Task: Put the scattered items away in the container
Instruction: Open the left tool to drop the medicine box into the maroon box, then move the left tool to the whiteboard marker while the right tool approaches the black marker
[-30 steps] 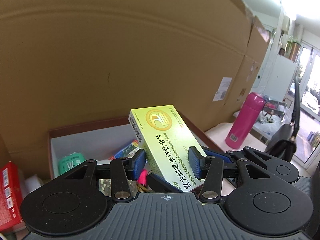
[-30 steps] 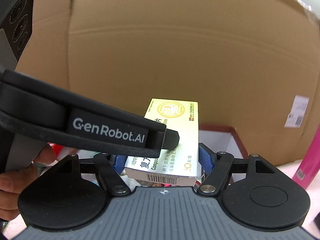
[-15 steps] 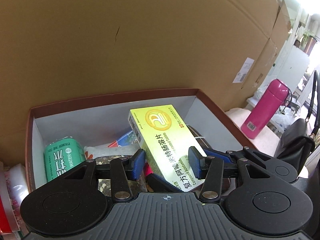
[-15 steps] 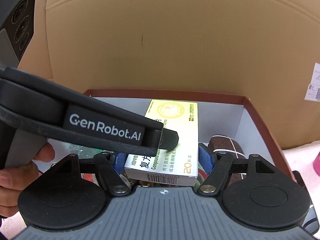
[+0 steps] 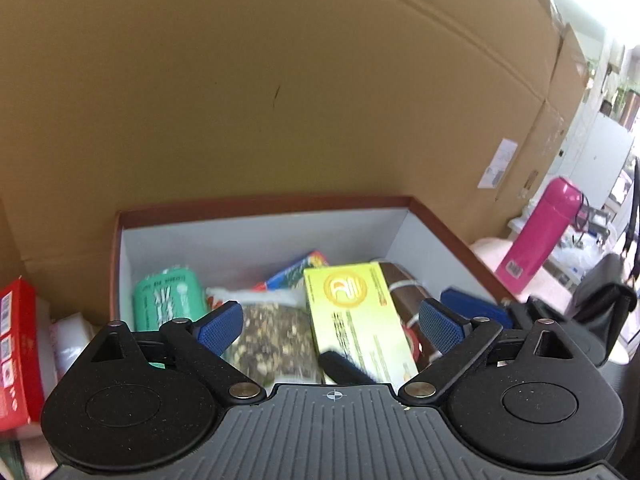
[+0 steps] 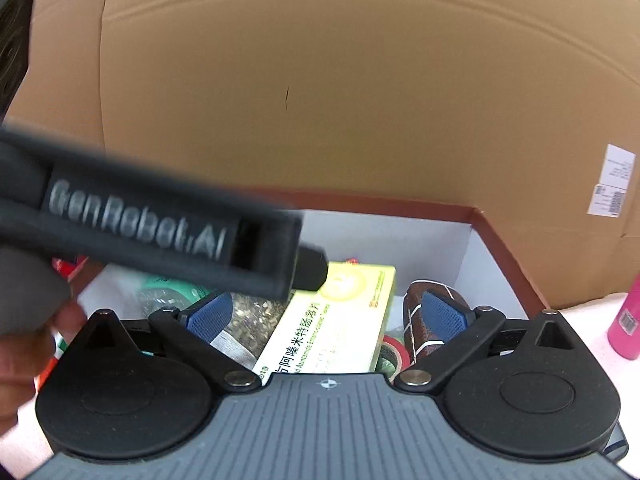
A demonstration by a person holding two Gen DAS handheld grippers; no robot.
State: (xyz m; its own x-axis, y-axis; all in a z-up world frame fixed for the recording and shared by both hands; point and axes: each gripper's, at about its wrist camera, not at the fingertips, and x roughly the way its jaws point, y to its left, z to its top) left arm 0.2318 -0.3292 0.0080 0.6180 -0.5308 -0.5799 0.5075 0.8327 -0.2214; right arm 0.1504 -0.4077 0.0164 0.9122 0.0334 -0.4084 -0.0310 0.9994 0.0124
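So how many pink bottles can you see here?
1. The pink bottle stands on the table to the right of the box, outside it. More could be hidden behind the cardboard or the tools.

Medicine box [image 5: 354, 316] lies in the container [image 5: 264, 236], right of the can [image 5: 168, 300].

place: storeroom-like room | evidence: big cardboard boxes [image 5: 280, 100], pink flask [image 5: 540, 232], white cabinet [image 5: 600, 152]
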